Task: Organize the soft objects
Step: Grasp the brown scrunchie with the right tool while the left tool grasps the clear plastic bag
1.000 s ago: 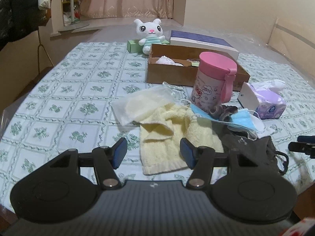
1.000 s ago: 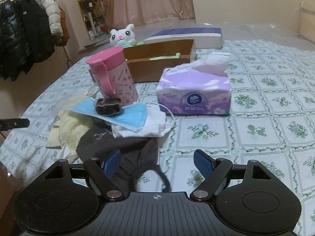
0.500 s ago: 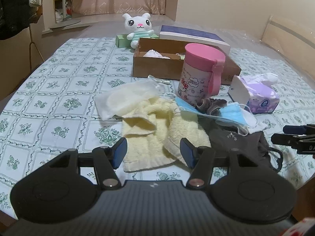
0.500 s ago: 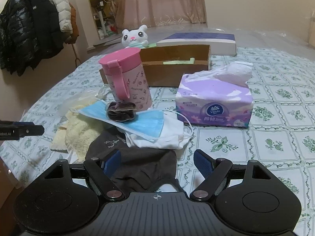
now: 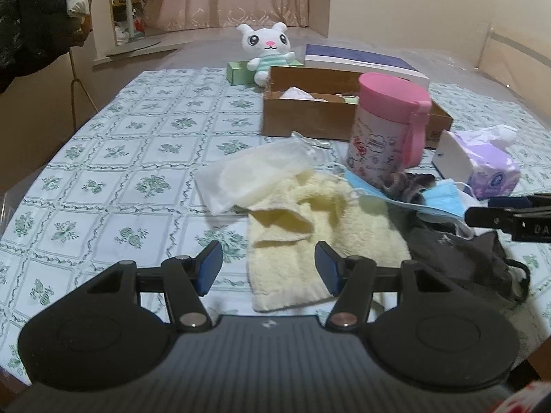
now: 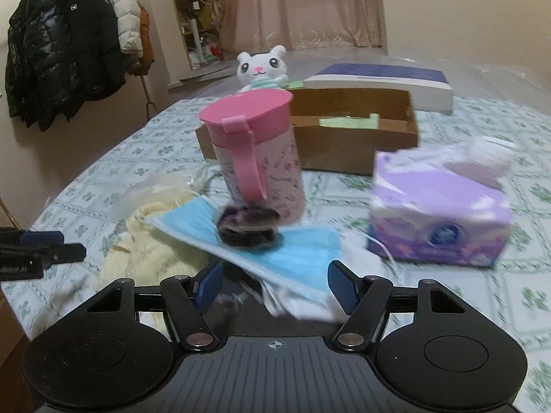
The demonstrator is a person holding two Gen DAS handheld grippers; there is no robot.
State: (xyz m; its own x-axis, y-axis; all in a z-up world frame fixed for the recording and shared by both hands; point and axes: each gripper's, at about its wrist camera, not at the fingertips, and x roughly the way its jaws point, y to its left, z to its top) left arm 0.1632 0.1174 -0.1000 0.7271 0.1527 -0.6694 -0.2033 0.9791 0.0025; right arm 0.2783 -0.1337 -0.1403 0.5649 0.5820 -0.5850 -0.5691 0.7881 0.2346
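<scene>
the blue mask (image 6: 268, 251) lies just ahead of the right gripper (image 6: 275, 287), long axis slanting across. its fingers are closing (nothing gripped yet). the left gripper (image 5: 267, 268) is open, empty.

a lived-in home bedroom: ahead of the jaws a table (image 5: 103, 158) in a green-flowered cloth carries a plush bunny (image 5: 267, 48), tissues (image 6: 437, 220) and a pink cup (image 6: 256, 158); far beyond hang pink curtains (image 6: 303, 7), and off left, coats (image 6: 69, 44) on a rack.
</scene>
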